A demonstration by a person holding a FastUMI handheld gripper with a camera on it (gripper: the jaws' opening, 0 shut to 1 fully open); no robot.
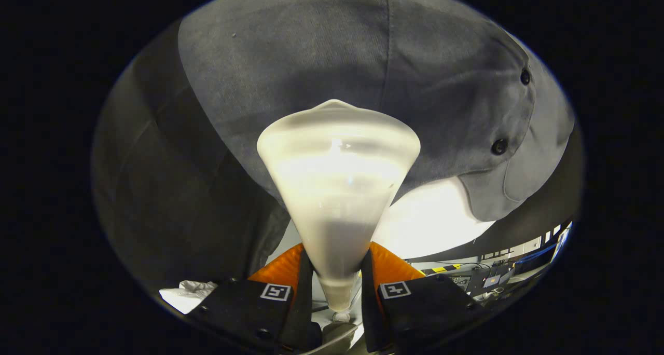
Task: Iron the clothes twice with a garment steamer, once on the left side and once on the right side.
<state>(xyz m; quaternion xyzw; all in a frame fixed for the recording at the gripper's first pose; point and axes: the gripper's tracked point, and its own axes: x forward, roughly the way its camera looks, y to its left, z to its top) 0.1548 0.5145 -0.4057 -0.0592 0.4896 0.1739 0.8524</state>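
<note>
A white, cone-shaped garment steamer head (337,189) rises from between my fingers, its narrow neck pinched by both of them. My gripper (337,272) is shut on that neck. The wide end of the head meets a grey shirt (332,59) that hangs just beyond it. Two dark buttons (499,147) sit along the shirt's front edge to the right of the steamer head, and a seam runs down the cloth above it. The shirt's lower hem curves away below the buttons.
A bright white surface (430,220) shows under the shirt's hem, right of the steamer. A crumpled white cloth (189,292) lies beside the left finger. Desks with equipment and cables (493,277) stand far off past the right finger.
</note>
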